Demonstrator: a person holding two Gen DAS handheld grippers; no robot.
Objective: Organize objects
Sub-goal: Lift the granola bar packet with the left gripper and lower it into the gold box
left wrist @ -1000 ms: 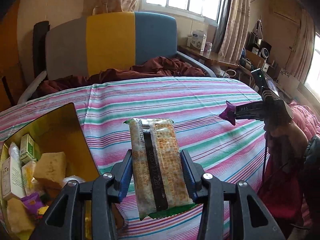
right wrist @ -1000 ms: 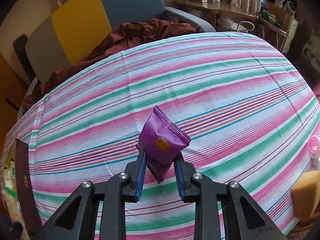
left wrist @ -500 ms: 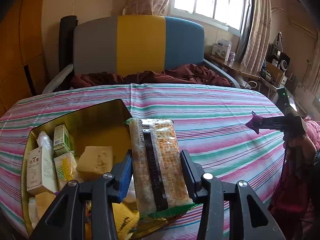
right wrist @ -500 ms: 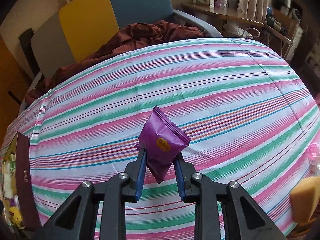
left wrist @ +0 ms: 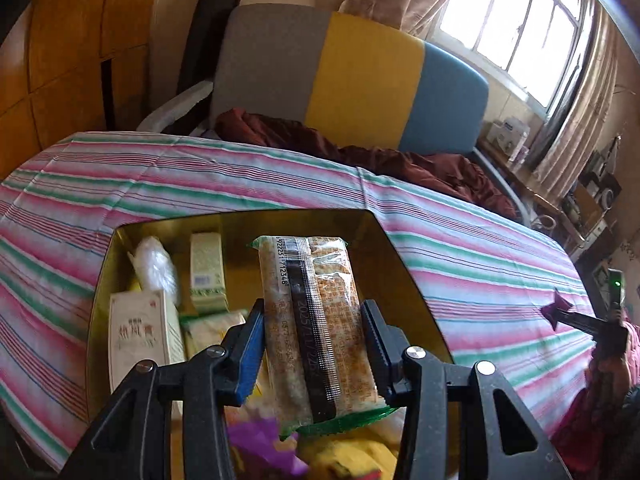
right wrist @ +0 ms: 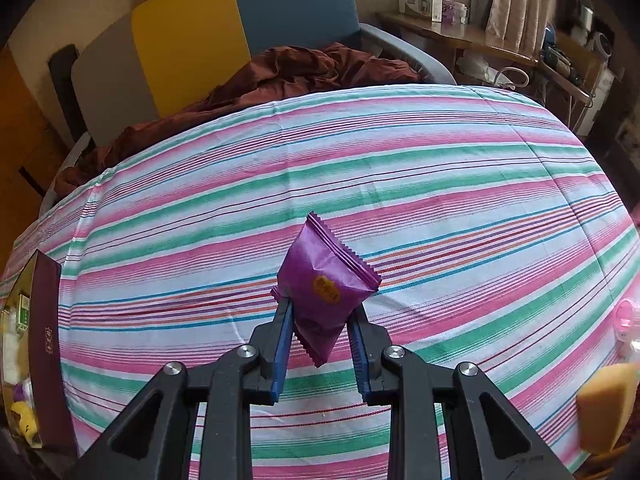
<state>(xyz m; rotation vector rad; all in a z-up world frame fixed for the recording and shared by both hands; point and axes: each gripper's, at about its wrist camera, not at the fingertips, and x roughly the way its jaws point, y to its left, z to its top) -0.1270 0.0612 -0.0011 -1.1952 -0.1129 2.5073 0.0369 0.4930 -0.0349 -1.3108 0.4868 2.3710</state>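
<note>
Left wrist view: a long cracker packet [left wrist: 316,320] is clamped between the jaws of the left gripper [left wrist: 314,344], held above an open gold-lined box [left wrist: 404,276] of small cartons and snacks on the striped bed [left wrist: 480,248].

Right wrist view: a purple snack sachet [right wrist: 324,288] is gripped by the clenched jaws of the right gripper [right wrist: 320,328], above the striped bedsheet, with the box seen at the far left edge.

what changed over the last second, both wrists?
The left gripper, clamped on the cracker pack, swung from over the striped sheet to above the open gold box, which now fills the left wrist view. Nothing taken or released. The right gripper barely moved and keeps its purple packet over the sheet.
</note>
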